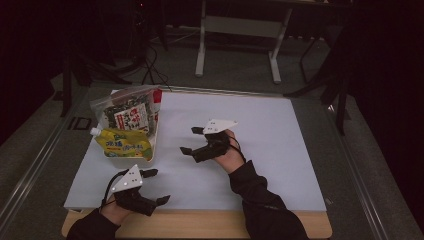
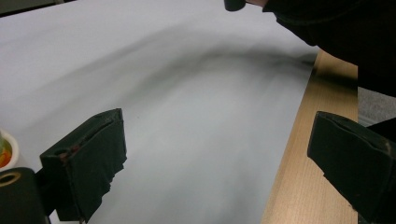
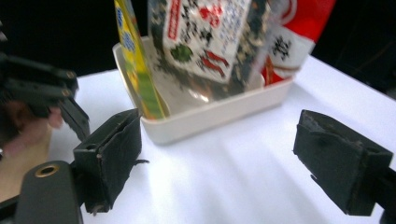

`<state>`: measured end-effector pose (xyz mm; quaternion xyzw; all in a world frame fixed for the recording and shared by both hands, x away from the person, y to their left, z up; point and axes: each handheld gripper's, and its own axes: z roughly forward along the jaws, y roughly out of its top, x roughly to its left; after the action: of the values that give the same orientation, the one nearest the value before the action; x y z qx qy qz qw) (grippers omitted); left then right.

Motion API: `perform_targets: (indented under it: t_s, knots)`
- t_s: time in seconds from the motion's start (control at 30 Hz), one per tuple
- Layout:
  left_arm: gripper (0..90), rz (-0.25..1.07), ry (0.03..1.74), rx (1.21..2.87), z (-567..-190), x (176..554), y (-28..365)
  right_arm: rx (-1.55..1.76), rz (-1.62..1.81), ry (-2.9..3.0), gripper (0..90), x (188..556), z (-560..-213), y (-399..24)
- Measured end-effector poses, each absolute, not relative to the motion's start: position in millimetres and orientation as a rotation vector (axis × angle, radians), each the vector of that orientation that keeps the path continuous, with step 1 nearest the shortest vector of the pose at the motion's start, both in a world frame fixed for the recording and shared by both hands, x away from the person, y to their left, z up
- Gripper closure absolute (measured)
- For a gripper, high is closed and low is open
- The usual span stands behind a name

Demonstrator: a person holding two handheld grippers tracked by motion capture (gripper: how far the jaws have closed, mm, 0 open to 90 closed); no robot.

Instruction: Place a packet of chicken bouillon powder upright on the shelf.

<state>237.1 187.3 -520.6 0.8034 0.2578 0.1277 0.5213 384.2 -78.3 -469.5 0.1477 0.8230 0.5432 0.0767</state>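
A white tray (image 1: 152, 150) stands at the left of the white mat (image 1: 280, 150). A yellow pouch (image 1: 122, 144) with a white cap lies in it, with a clear bag holding a dark printed packet (image 1: 127, 115) and a red-and-white packet (image 1: 157, 97) behind. My right gripper (image 1: 190, 140) hovers open just right of the tray, pointing at it with nothing between its fingers. Its own view faces the tray (image 3: 210, 116), yellow pouch (image 3: 135, 60) and dark packet (image 3: 205, 37) past my open right gripper (image 3: 224, 149). My left gripper (image 1: 156, 186) is open and empty near the mat's front edge; my left gripper (image 2: 219, 158) points across bare mat.
The wooden table edge (image 2: 299, 177) runs along the front of the mat. A dark sleeve (image 1: 260, 200) crosses the front right. Beyond the table are desk legs (image 1: 202, 45) and cables on the floor. My left gripper (image 3: 42, 88) appears far left in the right gripper view.
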Motion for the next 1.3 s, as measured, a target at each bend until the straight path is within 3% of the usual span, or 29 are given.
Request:
perform_targets:
  t_s: [1.3]
  knots:
    - [5.2,0.308,0.617,1.922,-519,237,187,0.692,1.498,2.445,14.7,345,-517,-177]
